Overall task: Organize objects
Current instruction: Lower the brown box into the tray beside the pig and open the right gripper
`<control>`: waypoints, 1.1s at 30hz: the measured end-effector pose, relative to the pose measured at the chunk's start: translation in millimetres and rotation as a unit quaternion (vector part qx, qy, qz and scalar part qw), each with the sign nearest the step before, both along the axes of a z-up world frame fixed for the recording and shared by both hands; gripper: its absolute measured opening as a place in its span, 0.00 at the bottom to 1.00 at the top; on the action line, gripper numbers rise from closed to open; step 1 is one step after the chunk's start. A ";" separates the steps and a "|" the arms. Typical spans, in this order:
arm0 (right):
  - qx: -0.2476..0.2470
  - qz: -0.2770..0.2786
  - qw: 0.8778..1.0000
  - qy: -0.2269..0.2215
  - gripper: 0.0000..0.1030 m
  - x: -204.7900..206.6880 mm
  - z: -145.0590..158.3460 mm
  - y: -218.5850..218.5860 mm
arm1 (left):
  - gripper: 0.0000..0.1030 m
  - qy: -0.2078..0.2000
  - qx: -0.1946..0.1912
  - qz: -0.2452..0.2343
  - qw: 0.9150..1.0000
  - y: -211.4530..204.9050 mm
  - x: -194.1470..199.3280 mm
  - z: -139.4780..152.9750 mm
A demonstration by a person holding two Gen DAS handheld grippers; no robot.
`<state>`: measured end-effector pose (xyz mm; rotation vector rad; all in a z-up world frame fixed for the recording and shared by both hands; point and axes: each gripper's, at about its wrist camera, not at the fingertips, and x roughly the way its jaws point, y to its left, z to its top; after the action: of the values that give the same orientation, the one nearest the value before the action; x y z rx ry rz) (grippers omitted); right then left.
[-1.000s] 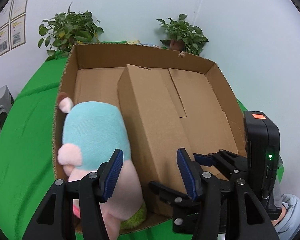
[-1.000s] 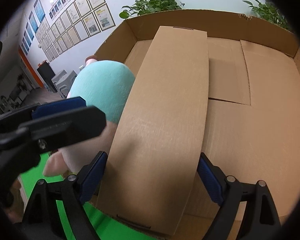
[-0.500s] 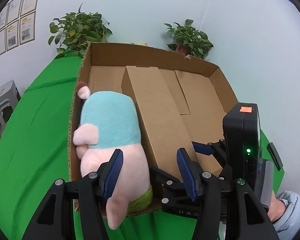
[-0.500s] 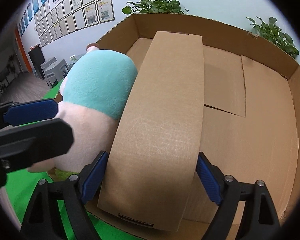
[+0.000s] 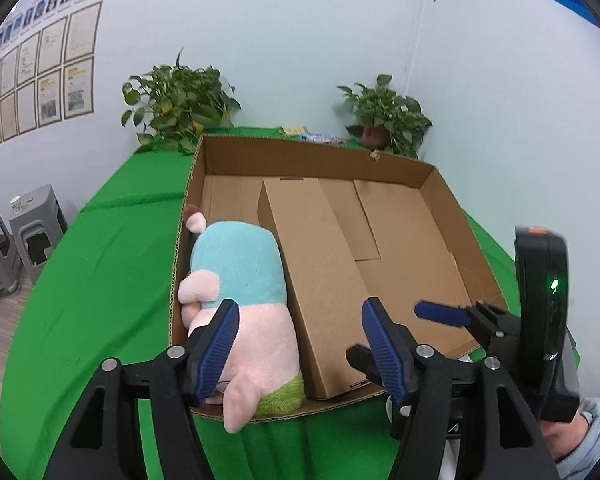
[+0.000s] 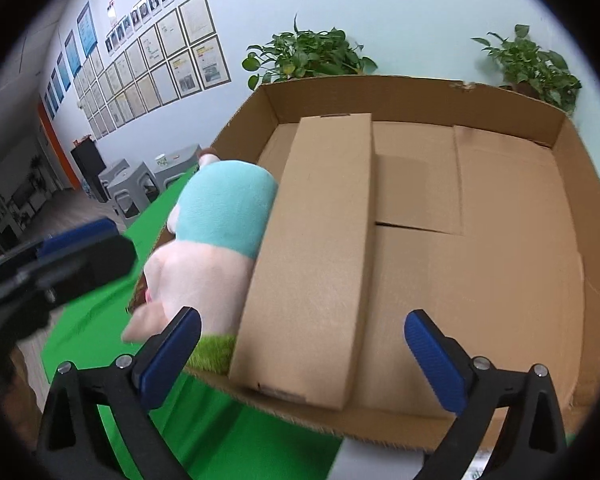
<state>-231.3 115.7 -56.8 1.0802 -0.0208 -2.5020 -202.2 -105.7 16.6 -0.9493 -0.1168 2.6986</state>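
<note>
A wide open cardboard tray box (image 5: 312,152) (image 6: 380,88) sits on the green table. Inside it, along the left wall, lies a pink and teal plush toy (image 5: 240,280) (image 6: 220,220), one limb hanging over the near rim. Beside it lies a long closed cardboard box (image 5: 316,268) (image 6: 320,240). My left gripper (image 5: 300,340) is open and empty, held back in front of the tray's near edge. My right gripper (image 6: 300,356) is open and empty, above the near rim in line with the long box; it also shows at the right of the left wrist view (image 5: 460,316).
Two potted plants (image 5: 180,100) (image 5: 384,116) stand behind the tray against the wall. Grey stools (image 5: 16,236) stand left of the table. The green cloth (image 5: 100,280) extends left of the tray. A white object (image 6: 380,460) lies under the near rim.
Both grippers have pulled back and up from the tray. The right gripper, earlier straddling the long box, is now clear of it. Plush and box stay in place.
</note>
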 end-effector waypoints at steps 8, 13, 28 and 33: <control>-0.014 -0.001 0.997 -0.077 0.66 -10.6 -36.0 -12.0 | 0.61 -0.007 -0.004 0.002 1.000 9.3 16.4 -4.4; -0.017 0.004 0.997 -0.080 0.64 -6.8 -35.7 -16.8 | 0.61 -0.006 -0.004 0.001 1.000 8.5 24.0 -6.3; 0.058 -0.045 0.995 0.061 0.99 66.4 -3.4 6.9 | 0.94 0.086 -0.044 0.064 0.993 18.6 57.1 -6.3; 0.074 -0.070 0.990 0.100 1.00 99.8 1.9 23.5 | 0.99 0.121 -0.067 0.074 0.988 38.5 85.5 -8.5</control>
<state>-131.5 139.1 -54.9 0.9057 0.1523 -2.7656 -116.7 -67.2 8.1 -0.6637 0.0455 2.9662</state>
